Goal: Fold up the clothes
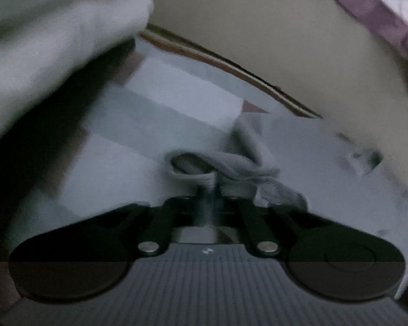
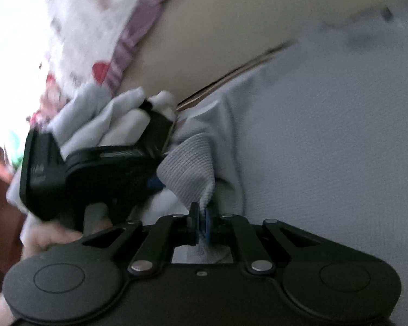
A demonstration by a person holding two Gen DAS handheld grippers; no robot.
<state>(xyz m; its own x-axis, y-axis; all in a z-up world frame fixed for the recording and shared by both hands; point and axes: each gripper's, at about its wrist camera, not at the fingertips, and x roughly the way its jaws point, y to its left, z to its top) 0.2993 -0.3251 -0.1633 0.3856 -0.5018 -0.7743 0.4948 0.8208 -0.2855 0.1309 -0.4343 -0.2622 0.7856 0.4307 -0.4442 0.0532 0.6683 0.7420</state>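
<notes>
A pale grey garment [image 1: 176,108] lies spread over the table, and its ribbed grey hem [image 1: 231,174] is bunched up just ahead of my left gripper [image 1: 207,190]. That gripper is shut on a fold of the hem. In the right wrist view the same garment [image 2: 326,135] fills the right side. My right gripper [image 2: 202,213] is shut on a corner of the ribbed hem [image 2: 190,160]. The left gripper [image 2: 160,125] shows close to its left, held by a hand [image 2: 49,241], with pale cloth bunched around its fingers.
A heap of white cloth [image 1: 54,40] hangs close at the upper left. The table's brown edge [image 1: 231,68] runs diagonally, with a beige surface [image 1: 285,40] beyond it. A patterned white cloth with purple trim [image 2: 76,40] lies past the edge.
</notes>
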